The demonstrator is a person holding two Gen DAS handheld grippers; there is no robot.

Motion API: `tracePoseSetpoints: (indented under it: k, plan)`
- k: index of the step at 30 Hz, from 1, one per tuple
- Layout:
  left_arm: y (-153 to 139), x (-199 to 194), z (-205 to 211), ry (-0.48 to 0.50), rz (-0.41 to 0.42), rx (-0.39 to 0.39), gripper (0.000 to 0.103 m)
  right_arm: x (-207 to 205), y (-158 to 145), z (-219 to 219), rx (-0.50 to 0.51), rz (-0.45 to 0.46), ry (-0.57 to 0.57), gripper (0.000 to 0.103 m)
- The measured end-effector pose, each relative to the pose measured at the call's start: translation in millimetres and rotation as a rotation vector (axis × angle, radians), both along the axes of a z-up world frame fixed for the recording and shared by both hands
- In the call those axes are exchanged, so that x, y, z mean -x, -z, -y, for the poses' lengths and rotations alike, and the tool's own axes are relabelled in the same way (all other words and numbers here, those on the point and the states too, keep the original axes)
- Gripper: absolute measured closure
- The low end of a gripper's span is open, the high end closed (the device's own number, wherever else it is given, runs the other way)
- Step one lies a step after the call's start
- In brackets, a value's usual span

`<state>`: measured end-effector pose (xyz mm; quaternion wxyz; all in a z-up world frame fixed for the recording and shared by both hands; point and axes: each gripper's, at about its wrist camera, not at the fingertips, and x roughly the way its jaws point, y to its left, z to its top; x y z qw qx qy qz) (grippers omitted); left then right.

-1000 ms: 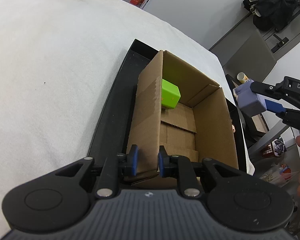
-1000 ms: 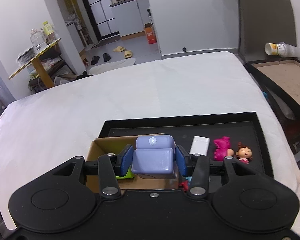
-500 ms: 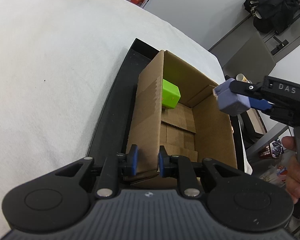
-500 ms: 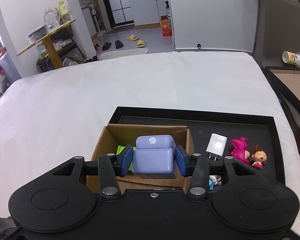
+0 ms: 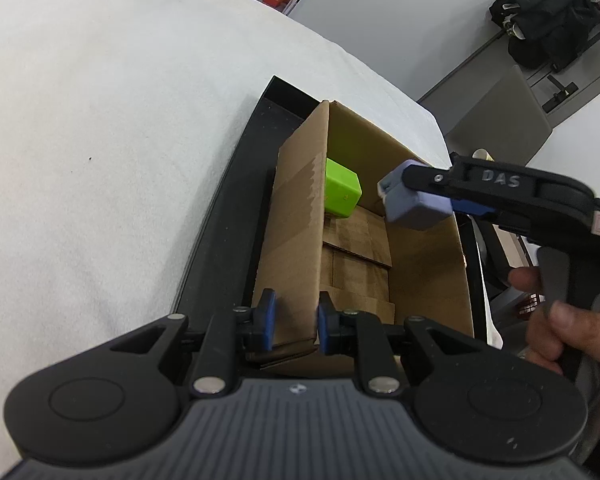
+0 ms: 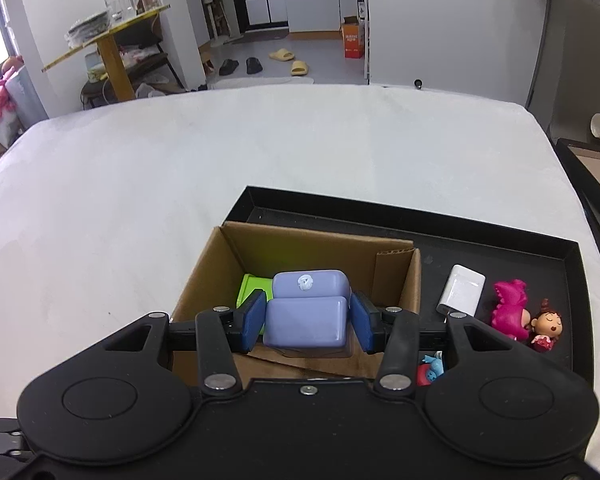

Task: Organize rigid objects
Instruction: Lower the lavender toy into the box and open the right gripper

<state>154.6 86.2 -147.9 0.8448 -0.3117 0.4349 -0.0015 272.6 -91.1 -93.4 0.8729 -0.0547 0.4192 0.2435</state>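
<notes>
An open cardboard box stands in a black tray on a white-covered table. A green block lies inside it at the far end. My left gripper is shut on the box's near-left wall. My right gripper is shut on a lavender-blue block and holds it over the box's opening, above the right wall.
In the tray right of the box lie a white charger, a pink dinosaur toy, a small doll figure and a red and blue toy. White tablecloth surrounds the tray.
My right gripper has carried the lavender-blue block leftward from outside the box to over its opening. The left gripper keeps holding the box wall.
</notes>
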Motion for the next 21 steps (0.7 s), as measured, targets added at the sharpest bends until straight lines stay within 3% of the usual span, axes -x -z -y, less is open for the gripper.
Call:
tracePoseSetpoints:
  k: [11, 17, 21]
  plan:
    - [1, 0, -1, -0.002, -0.002, 0.007, 0.083, -1, 19, -15, 0.119, 0.063, -0.015, 0.058]
    - [0, 1, 2, 0.002, 0.006, 0.001, 0.082, 7, 7, -11, 0.102, 0.089, -0.027, 0.057]
    - [0, 1, 1, -0.003, 0.006, 0.006, 0.082, 10, 3, -1, 0.069, 0.057, -0.024, 0.057]
